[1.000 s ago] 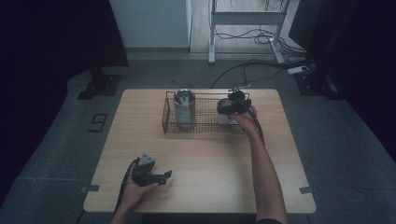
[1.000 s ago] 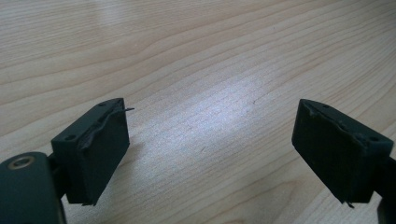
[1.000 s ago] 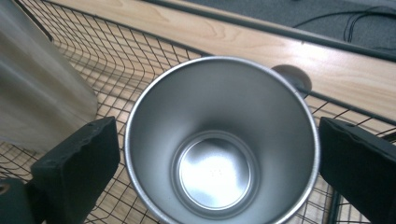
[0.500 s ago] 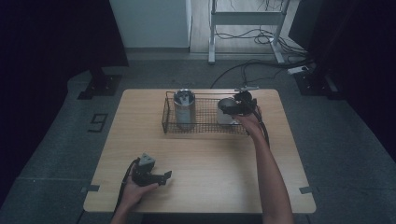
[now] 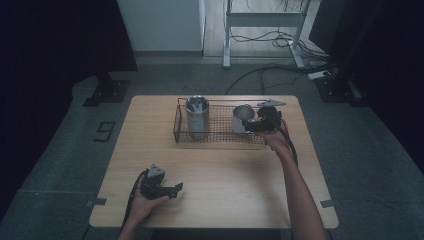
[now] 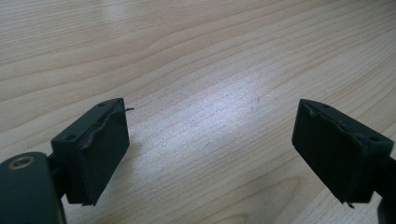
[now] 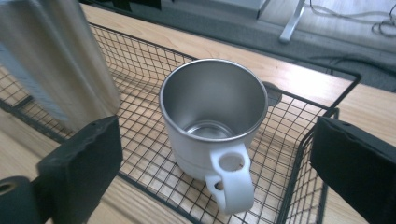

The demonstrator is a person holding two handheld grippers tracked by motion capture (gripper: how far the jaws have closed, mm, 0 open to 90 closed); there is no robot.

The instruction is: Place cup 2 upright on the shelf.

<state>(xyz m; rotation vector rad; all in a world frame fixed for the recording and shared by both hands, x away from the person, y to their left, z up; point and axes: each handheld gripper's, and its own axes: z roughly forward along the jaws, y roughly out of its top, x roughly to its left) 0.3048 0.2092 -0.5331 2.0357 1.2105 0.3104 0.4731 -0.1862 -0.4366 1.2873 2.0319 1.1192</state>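
At the far end of the table (image 5: pixel 215 200), inside the wire basket (image 5: pixel 220 136), we keep our right gripper (image 7: pixel 215 158) spread wide just before the steel mug (image 7: pixel 212 121), its white handle (image 7: pixel 231 184) pointing straight at us. The mug stands upright near the basket's right wall, well apart from the tall steel canister (image 5: pixel 197 117) at the left. Our left gripper (image 6: pixel 212 154) rests low over bare wood near the front edge, its jaws also wide apart and holding nothing. If we close on the slick rounded wall, the mug may slip or tip; a jaw could also snag the mesh rim.
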